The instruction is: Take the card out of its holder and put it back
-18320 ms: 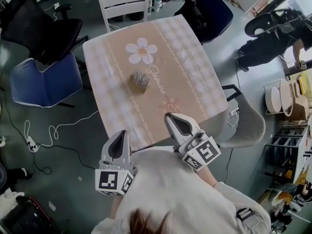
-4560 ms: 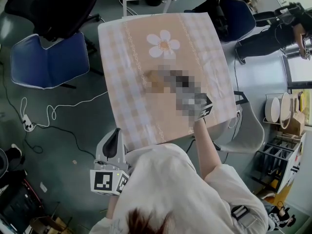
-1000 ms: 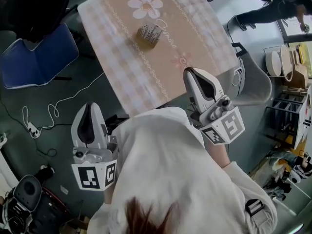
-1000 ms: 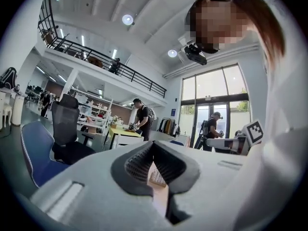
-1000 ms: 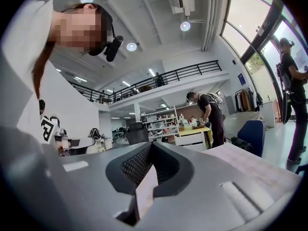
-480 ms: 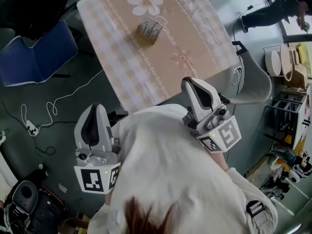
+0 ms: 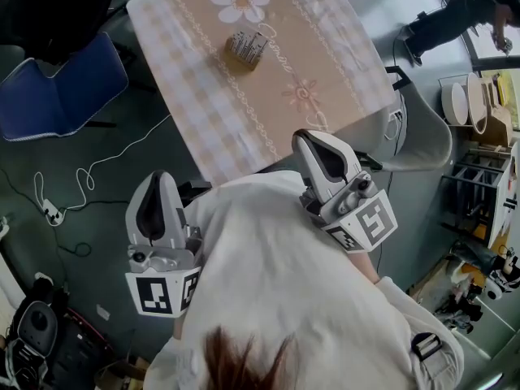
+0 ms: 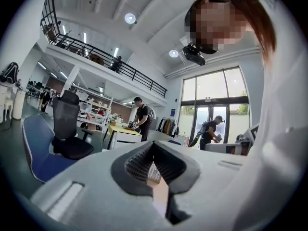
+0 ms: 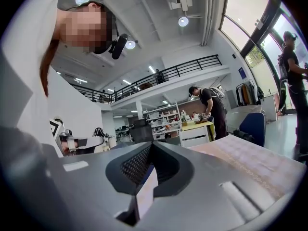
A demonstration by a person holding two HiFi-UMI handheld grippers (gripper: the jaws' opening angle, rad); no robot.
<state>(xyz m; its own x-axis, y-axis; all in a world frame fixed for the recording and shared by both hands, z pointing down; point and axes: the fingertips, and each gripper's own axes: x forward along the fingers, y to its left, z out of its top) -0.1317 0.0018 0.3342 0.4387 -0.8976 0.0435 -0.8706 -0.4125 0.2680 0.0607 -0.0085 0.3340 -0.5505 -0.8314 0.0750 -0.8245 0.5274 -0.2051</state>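
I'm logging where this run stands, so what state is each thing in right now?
left gripper: shut, nothing between its jaws, held short of the table.
right gripper: shut, nothing between its jaws, by the table's near edge.
card holder: upright on the table, touched by neither gripper.
card: apparently seated in the holder; too small to be sure.

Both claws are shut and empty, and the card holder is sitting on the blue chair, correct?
One thing is wrong: the card holder sits on the table, as the head view shows. The left claw and right claw are indeed shut and empty.
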